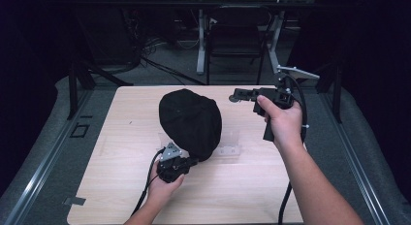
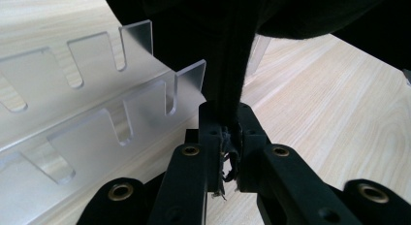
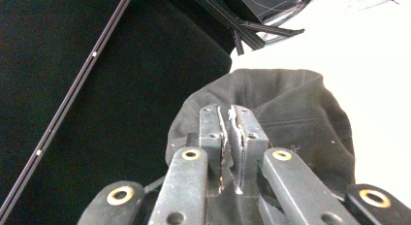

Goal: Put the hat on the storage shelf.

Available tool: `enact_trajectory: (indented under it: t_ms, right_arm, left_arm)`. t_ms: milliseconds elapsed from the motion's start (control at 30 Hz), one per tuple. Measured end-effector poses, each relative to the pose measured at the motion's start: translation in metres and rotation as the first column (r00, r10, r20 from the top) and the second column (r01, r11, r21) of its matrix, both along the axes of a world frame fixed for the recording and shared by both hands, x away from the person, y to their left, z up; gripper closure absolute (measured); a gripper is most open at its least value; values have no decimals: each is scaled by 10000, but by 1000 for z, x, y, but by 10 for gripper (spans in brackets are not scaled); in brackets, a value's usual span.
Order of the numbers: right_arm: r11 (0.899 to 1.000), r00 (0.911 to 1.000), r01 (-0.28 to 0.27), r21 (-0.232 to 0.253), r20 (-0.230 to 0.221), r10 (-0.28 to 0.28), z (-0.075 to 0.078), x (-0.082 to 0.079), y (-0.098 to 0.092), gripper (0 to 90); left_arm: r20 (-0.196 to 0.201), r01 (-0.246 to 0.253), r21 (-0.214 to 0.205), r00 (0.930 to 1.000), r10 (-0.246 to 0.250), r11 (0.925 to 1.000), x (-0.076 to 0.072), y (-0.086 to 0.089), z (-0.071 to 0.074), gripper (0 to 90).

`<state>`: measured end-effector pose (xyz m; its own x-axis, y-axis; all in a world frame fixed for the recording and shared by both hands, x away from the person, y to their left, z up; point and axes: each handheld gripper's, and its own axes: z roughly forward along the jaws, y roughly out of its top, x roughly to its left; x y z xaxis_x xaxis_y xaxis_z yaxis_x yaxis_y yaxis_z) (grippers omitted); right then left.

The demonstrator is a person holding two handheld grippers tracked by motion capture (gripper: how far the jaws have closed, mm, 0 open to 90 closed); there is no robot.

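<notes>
Pinching the black cap's [image 1: 190,121] near edge with your left gripper [image 2: 229,137], right gripper [image 3: 231,133] closed empty, you likely lift it off the clear rack [image 2: 97,113] next.

black cap [image 1: 190,122]: 1, centre of frame | clear slotted acrylic rack [image 2: 97,113]: 1, under the cap | table [image 1: 252,186]: 1 | left gripper [image 1: 194,161]: 1, lower centre | right gripper [image 1: 234,96]: 1, upper right of centre | hands: 2 | dark chair [image 1: 235,40]: 1, top centre
</notes>
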<state>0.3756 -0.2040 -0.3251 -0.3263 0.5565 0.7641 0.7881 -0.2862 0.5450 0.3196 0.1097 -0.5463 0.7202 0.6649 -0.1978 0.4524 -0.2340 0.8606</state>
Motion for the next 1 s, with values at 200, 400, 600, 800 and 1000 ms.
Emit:
enact_trajectory:
  t_ms: [200, 400, 600, 800, 1000]
  right_arm:
    - [10000, 10000, 31, -4, 20, -31, 0, -1, -3, 841]
    - [10000, 10000, 65, -14, 28, -65, -1, -2, -5, 838]
    - [9998, 9998, 183, -34, 3, -183, -3, -2, -8, 837]
    - [9995, 9997, 260, -187, 29, -259, -4, -3, -11, 837]
    - [9990, 9996, 277, -343, -20, -278, -10, -5, -13, 832]
  left_arm:
    - [-104, -90, -193, 9999, 88, 9998, 0, 1, -2, 844]
    - [-79, 37, -77, 10000, -37, 10000, -1, 1, -2, 844]
    - [-125, 6, -117, 9999, -7, 9999, -2, 1, -2, 844]
    - [8, -168, 11, 9999, 168, 9999, -2, 2, -1, 831]
    - [-48, -306, -323, 9995, 305, 9990, -5, 9, 5, 745]
